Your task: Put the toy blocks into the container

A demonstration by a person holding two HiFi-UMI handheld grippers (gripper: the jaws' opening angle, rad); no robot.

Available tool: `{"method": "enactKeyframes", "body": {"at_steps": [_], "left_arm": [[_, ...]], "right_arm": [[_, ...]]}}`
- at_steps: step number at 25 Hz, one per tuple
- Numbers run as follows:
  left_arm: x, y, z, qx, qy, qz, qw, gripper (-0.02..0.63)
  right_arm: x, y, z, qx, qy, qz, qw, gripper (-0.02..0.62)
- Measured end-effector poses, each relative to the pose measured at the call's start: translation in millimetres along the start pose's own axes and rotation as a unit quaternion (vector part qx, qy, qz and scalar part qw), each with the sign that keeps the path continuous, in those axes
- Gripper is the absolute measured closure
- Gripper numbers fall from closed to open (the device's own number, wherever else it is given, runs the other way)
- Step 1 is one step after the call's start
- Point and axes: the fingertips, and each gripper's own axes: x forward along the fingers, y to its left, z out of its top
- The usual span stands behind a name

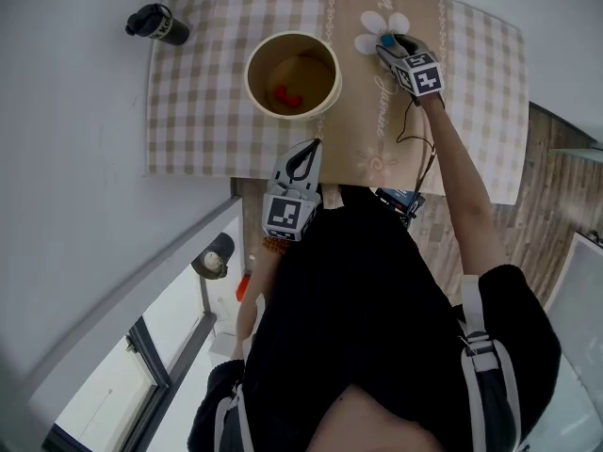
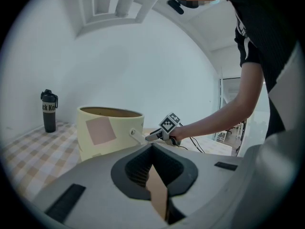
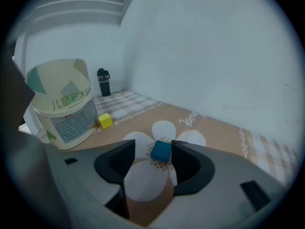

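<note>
Head view, your left to right: bottle (image 1: 158, 24); container (image 1: 255, 56), red block (image 1: 287, 97) inside, shown only here. Left gripper (image 2: 152, 147): jaws together, empty. Right gripper (image 3: 153, 143): jaws wide, blue block (image 3: 161, 151) loose between them; only its view shows a yellow block (image 3: 105, 121) beside the container.

Your checked cloth (image 1: 188, 111) is matt and woven, and your container (image 3: 62, 109) is smooth, matt cardboard. The blue block (image 3: 160, 150) is smooth, probably plastic, though the view is soft.

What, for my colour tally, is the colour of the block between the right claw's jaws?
Blue. The block shows best in the right gripper view.
</note>
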Motion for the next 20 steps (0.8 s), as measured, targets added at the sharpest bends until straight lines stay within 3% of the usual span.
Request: {"method": "enactKeyframes", "body": {"at_steps": [6,11,20], "left_arm": [[-2,2,1,0.0,-0.003,0.016,0.9999,0.592],[-1,4,1,-0.001,-0.005,0.022,0.9997,0.592],[4,6,5,-0.004,-0.009,0.011,0.9999,0.592]], "right_arm": [[11,-10,-13,0.021,0.018,-0.008,1.0,0.361],[12,-18,-15,0.012,0.028,-0.036,0.999,0.457],[-3,0,-10,0.009,0.014,-0.012,1.0,0.459]]}}
